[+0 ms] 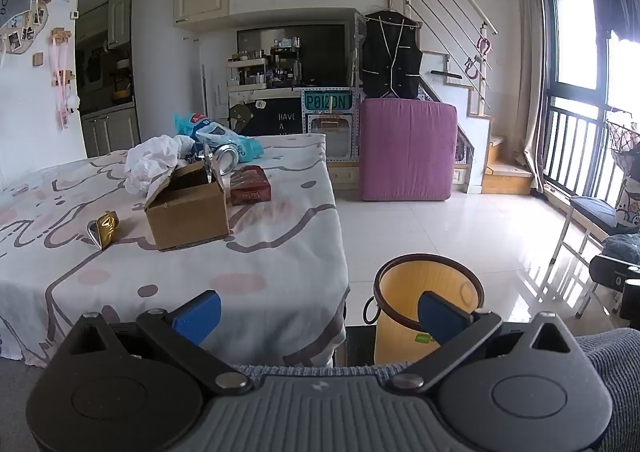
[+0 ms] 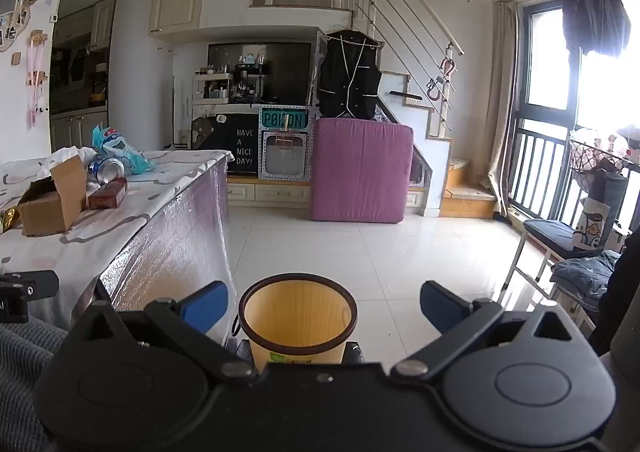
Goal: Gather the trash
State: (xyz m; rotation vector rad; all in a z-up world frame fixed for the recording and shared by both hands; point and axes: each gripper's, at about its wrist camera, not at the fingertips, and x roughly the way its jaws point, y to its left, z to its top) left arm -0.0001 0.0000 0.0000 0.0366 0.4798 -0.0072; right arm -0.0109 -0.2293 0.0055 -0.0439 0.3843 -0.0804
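Trash lies on the covered table: an open cardboard box, a red carton, a gold wrapper, crumpled white paper, a drink can and a blue plastic bag. A yellow trash bin stands on the floor beside the table. My left gripper is open and empty, near the table's front edge. My right gripper is open and empty, just above the bin. The box, carton and can show at left in the right wrist view.
A purple cushion block stands on the tiled floor ahead, before stairs and a cabinet. A chair with clothes and a window railing are at the right.
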